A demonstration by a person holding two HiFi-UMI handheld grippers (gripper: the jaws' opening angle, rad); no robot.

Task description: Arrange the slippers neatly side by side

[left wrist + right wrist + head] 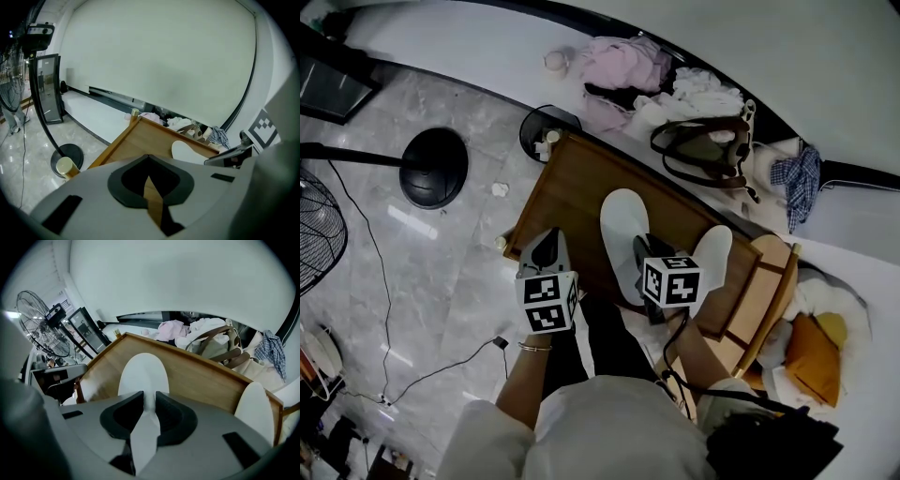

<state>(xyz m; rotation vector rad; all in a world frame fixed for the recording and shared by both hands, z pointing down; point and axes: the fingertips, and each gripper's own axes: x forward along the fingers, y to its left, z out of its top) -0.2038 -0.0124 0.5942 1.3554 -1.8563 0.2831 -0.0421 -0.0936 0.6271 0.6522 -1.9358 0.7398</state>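
The task looks to be at an early stage. Two white slippers lie on the wooden table (572, 187), with bare wood between them. The first slipper (622, 220) is at the centre of the head view, and the second slipper (715, 246) is to its right, near the table's edge. The right tool (149, 401) is clamped on the near end of the first slipper. The left tool (148, 161) is closed and empty over bare wood. What is left is to bring the pair together, side by side.

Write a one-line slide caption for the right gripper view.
Right gripper pinching one white slipper on a wooden table, the other slipper lying apart at right.
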